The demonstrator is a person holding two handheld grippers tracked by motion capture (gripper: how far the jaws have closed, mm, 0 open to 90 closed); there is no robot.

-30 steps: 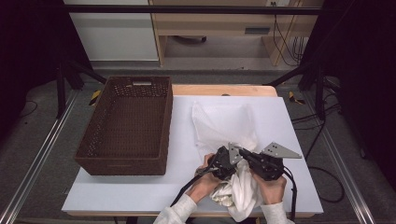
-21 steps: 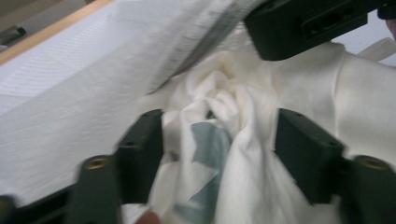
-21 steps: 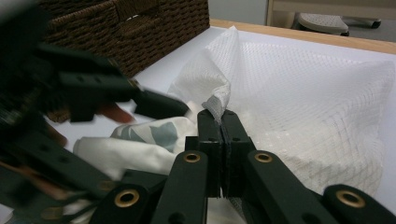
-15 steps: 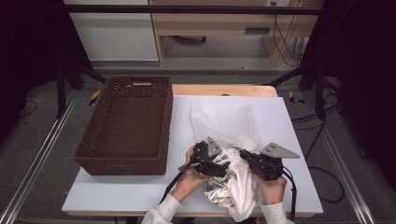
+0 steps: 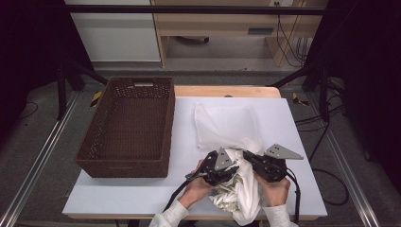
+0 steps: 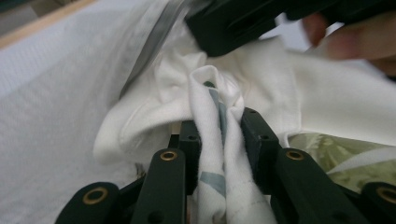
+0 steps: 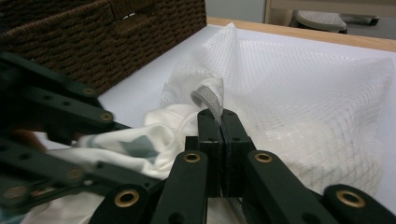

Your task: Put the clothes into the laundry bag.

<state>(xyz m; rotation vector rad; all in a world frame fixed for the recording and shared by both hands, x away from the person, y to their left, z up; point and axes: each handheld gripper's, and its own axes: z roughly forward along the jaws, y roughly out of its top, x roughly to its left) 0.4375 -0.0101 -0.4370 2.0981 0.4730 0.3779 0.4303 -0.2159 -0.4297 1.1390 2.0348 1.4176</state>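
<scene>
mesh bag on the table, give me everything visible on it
The mesh bag is white, fine netted fabric, soft and partly see-through, lying flat on the white table right of the brown wicker basket. Its near end is lifted: the right gripper is shut on a grey band at the bag's edge. A white garment, clamped by the left gripper, is bunched against that end; whether any of it is inside cannot be told.
</scene>
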